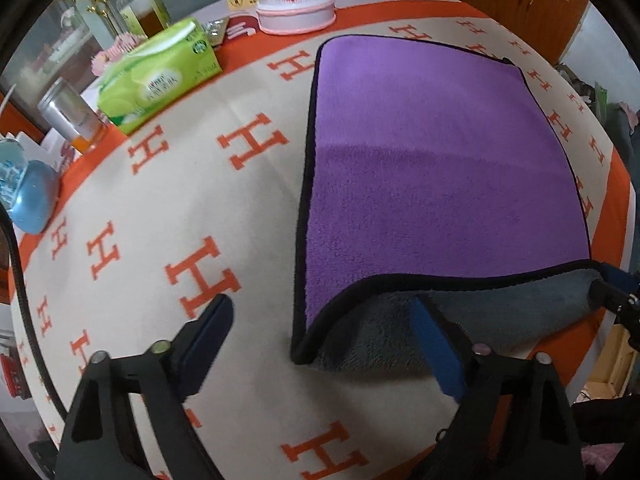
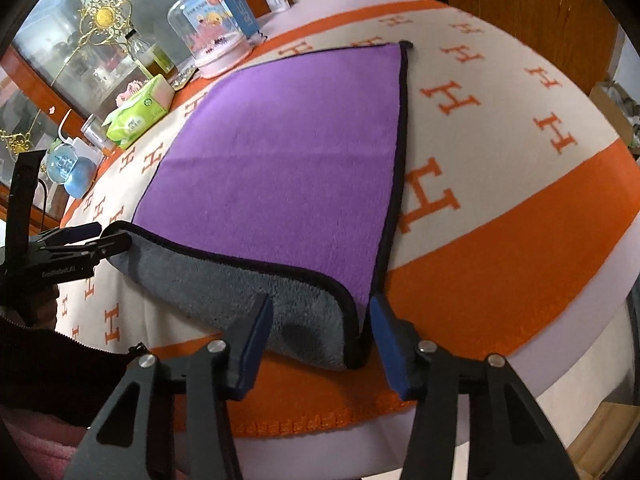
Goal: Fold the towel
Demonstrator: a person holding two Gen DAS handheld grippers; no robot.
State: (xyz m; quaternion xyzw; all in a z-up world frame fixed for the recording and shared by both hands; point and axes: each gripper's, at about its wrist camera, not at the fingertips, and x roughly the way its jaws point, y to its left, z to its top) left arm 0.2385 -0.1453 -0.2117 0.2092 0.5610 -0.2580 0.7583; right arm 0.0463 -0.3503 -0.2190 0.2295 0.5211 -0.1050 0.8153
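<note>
My plush purple towel (image 1: pixel 440 168) (grey fleece underside, black piping) lies flat on the desk's H-patterned blanket (image 1: pixel 224 208), its near edge curled up. Both my left tool (image 1: pixel 324 344) and right tool (image 2: pixel 320 332) gape open, their blue-padded fingers straddling the near corners.

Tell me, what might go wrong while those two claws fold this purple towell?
1. Both the left claw and right claw stand open around the raised near corners of the purple, grey-backed towel. If they close badly, a corner could slip free.
2. The clear pink-based dome sits near the towel's far edge and might get bumped.
3. The claws could also pinch the orange-and-cream blanket.
</note>
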